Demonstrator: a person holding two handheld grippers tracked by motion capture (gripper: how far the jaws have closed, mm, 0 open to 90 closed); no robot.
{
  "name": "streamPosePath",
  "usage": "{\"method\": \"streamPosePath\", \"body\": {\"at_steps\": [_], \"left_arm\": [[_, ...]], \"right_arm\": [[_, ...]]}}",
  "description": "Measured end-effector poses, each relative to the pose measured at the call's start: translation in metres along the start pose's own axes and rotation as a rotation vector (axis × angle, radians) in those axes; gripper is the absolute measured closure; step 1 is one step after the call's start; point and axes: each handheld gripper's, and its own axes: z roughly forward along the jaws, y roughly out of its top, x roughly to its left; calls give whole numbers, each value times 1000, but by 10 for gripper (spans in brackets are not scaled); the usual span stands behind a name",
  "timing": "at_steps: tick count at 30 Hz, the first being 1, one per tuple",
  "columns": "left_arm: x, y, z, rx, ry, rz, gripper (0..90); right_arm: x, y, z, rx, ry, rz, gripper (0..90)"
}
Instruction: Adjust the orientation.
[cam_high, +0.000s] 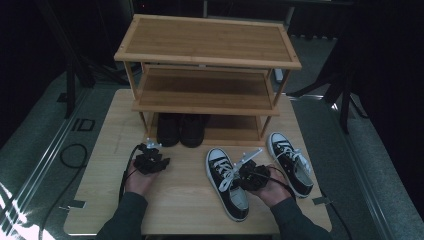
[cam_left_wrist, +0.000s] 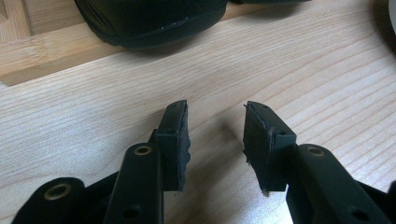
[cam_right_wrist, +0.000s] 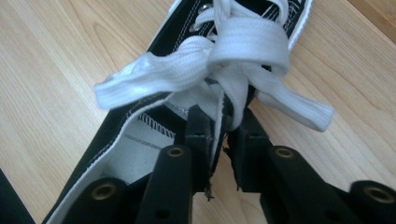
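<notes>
Right gripper (cam_right_wrist: 219, 135) was clamped on the near sneaker (cam_high: 227, 182) at its collar, lower centre of the high view. Left gripper (cam_left_wrist: 215, 135) hung apart, holding nothing. Step looked like lifting toward the rack (cam_high: 207, 60); next move needs a steady carry. Count: two sneakers, second (cam_high: 290, 162) to its right; two black shoes (cam_high: 181, 130) on the bottom shelf.

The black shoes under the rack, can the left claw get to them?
Probably yes. The left claw is open and empty, and bare table lies between it and the black shoes on the rack's bottom shelf.
</notes>
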Motion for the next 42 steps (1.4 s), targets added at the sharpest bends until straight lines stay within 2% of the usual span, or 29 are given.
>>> {"method": "streamPosePath", "body": {"at_steps": [5,10,16,20,25,30,35,42], "left_arm": [[0,0,0,-1,-1,1,602],[0,0,0,-1,1,2,602],[-1,0,0,-2,2,2,602],[-1,0,0,-3,1,1,599],[-1,0,0,-3,0,1,597],[-1,0,0,-3,0,1,597],[-2,0,1,-4,3,0,597],[-2,0,1,-3,5,1,597]], "right_arm": [[-7,-3,-5,16,-13,-11,849],[-9,-5,-6,23,-11,-19,849],[-8,-4,-3,24,-8,-23,829],[-11,-4,6,38,3,-21,820],[-11,-4,8,37,5,-22,867],[-11,-4,7,38,9,-29,876],[-16,-7,3,16,44,-9,881],[-19,-9,-1,5,69,1,881]]}}
